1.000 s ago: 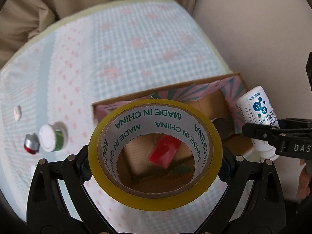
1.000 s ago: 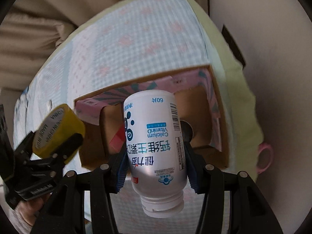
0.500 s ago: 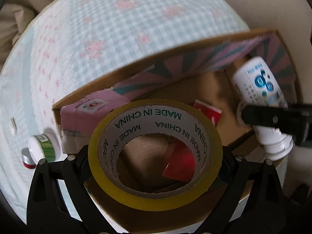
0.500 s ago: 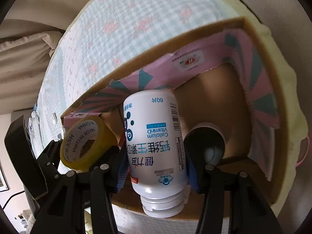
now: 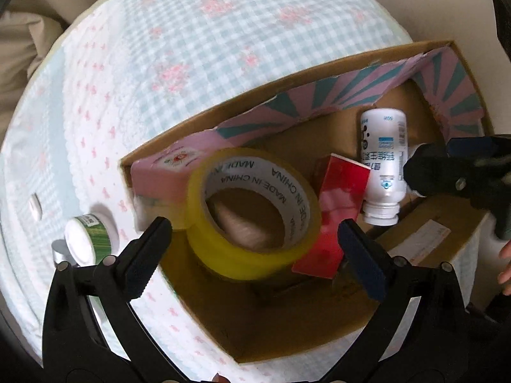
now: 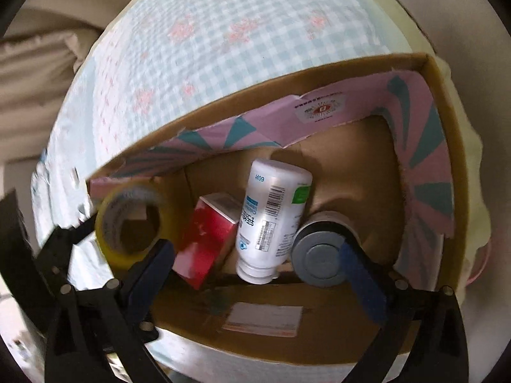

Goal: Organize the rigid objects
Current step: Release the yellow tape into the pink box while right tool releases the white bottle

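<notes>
The left gripper point(image 5: 252, 249) has its jaws opening, spread wide, and the roll of yellow tape point(image 5: 254, 212) sits between them without either blue pad touching it; the roll is tilted, its printed cardboard core facing up, over the left end of the cardboard box point(image 5: 204, 118). The right gripper point(image 6: 255, 265) is opening too, its pads well clear of the white supplement bottle point(image 6: 271, 217), which lies inside the box with its neck toward the near wall (no cap is visible on it). Just left of the bottle, touching it, a red carton point(image 6: 207, 239) lies tilted, and on the bottle's right stands a grey round-lidded container point(image 6: 322, 258), partly behind the right pad. From the left wrist view the same carton point(image 5: 338, 210) lies between tape and bottle point(image 5: 383, 166), and the right gripper's black frame point(image 5: 460, 175) crosses the right side of the box. The box's inner walls carry a pink and teal lining point(image 6: 319, 121). It rests on a checked blue cloth with pink flowers point(image 5: 191, 32). Outside the box, to the left, a small green-labelled jar with a white lid point(image 5: 89, 236) lies on the cloth, a silver cap point(image 5: 59, 253) beside it.
</notes>
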Motion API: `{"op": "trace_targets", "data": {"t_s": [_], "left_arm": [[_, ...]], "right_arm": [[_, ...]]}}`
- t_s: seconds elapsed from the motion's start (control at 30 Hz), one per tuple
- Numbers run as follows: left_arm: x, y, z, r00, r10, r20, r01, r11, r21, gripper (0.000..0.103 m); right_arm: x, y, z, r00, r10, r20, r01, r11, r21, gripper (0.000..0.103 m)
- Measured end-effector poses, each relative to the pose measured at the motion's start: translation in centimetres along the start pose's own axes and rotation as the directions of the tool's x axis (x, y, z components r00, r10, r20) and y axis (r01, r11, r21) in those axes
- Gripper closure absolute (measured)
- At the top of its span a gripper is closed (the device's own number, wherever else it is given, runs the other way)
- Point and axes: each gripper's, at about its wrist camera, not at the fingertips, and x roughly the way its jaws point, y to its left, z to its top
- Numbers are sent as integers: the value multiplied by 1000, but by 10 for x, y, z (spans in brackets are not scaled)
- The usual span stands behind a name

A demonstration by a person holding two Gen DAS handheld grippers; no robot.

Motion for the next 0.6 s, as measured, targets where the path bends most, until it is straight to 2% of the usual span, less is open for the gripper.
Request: {"op": "trace_targets", "data": {"t_s": [0.07, 0.6], "left_arm": [[-3, 2, 0, 1000, 3, 8, -3, 1000, 5, 0], [-25, 4, -2, 999, -7, 48, 7, 1000, 1, 0]], "right_arm": [[0, 1, -4, 1000, -21, 9, 21, 1000, -17, 0], [-12, 3, -7, 998, -14, 54, 12, 999, 32, 0]]}}
